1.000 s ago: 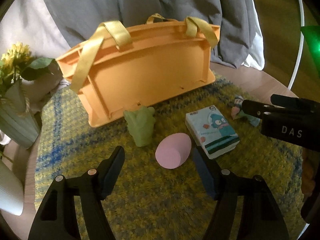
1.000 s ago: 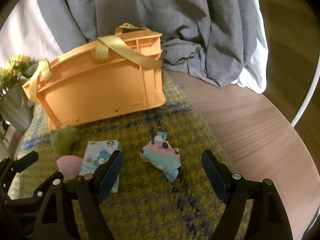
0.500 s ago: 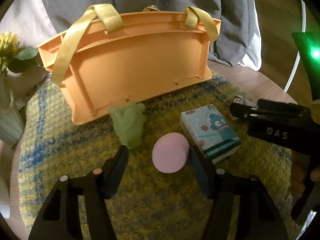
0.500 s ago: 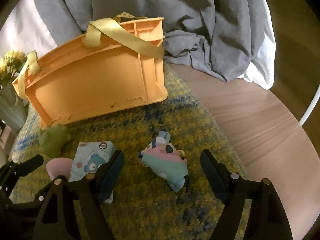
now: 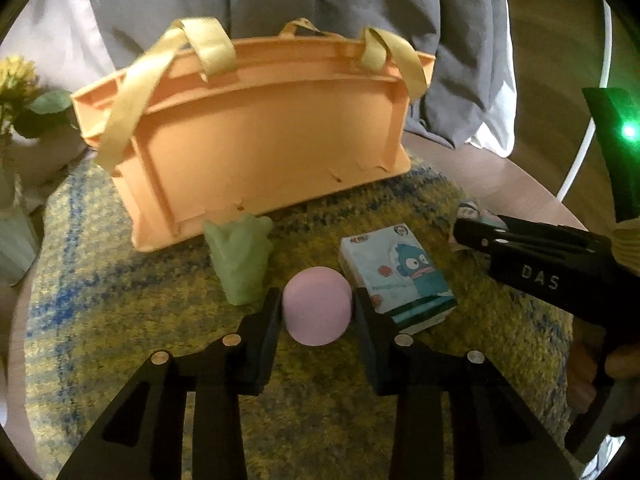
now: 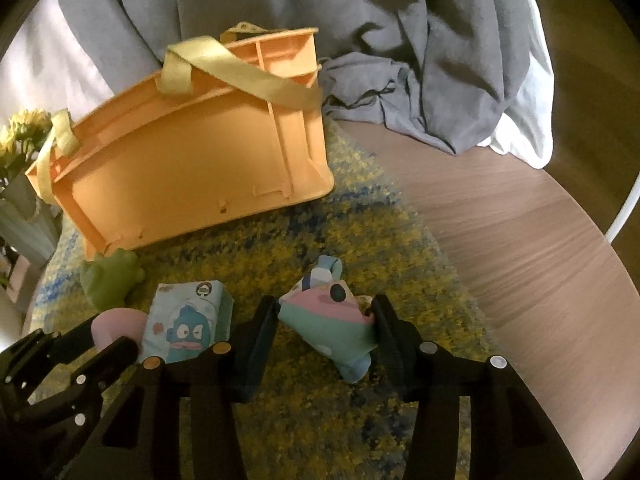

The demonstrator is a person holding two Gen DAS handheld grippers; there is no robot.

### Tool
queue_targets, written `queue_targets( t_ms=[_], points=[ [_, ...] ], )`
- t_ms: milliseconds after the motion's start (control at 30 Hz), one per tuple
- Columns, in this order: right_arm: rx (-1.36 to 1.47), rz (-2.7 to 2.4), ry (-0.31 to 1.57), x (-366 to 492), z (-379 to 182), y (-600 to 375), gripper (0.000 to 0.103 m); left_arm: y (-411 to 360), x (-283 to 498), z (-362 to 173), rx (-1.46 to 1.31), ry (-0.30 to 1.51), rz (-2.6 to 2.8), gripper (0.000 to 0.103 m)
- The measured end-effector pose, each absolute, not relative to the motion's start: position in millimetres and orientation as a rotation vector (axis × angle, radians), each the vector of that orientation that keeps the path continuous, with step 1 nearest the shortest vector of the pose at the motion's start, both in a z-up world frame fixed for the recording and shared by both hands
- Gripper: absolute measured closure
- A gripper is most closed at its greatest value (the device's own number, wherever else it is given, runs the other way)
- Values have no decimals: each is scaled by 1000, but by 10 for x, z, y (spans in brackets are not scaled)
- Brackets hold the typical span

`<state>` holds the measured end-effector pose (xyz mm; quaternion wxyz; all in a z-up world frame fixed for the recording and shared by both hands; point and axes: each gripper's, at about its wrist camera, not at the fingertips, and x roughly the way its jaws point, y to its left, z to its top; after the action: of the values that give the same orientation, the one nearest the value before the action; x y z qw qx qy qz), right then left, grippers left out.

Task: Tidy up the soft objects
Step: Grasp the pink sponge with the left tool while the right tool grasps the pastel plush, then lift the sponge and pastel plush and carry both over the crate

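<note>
Four soft items lie on the yellow-and-blue woven mat (image 5: 120, 300) in front of the orange carry crate (image 5: 256, 148), which stands on its side with yellow fabric handles (image 5: 124, 112) draped over it.

Left gripper (image 5: 317, 312): the fingers (image 5: 262, 332) are closed in on the pink egg-shaped sponge (image 5: 317, 311), one pad against each flank; the sponge rests on the mat. Just left of it stands the pale green squishy figure (image 5: 240, 256), close to the crate's lower edge. Just right of the sponge lies the tissue pack with a blue cartoon fish print (image 5: 400, 276), touching or nearly touching the right finger.

Right gripper (image 6: 326, 320): the fingers (image 6: 256, 340) bracket the pastel plush toy (image 6: 332, 324), teal and pink with a blue tip, lying on the mat near its right edge. Both pads sit at the toy's sides; whether they press it firmly cannot be told from this view. The left wrist view shows only this gripper's black body, marked DAS, over the toy.

Surroundings: the mat covers part of a round wooden bench (image 6: 520, 240). Grey cloth (image 6: 400, 40) is heaped behind the crate, with white fabric (image 6: 528, 128) beneath it. A ribbed vase with yellow flowers (image 6: 24, 140) stands at the left edge, beside the crate. A white curved tube (image 5: 588, 128) runs past the bench on the right.
</note>
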<state>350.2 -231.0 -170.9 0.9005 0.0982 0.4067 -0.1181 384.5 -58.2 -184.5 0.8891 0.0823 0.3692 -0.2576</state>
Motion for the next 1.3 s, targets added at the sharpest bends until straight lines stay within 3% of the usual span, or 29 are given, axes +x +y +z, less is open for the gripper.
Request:
queue_targets(
  t_ms=[1300],
  points=[
    [152, -49, 529, 2983, -358, -1912, 54, -137, 3186, -461, 40, 454, -358, 68]
  ],
)
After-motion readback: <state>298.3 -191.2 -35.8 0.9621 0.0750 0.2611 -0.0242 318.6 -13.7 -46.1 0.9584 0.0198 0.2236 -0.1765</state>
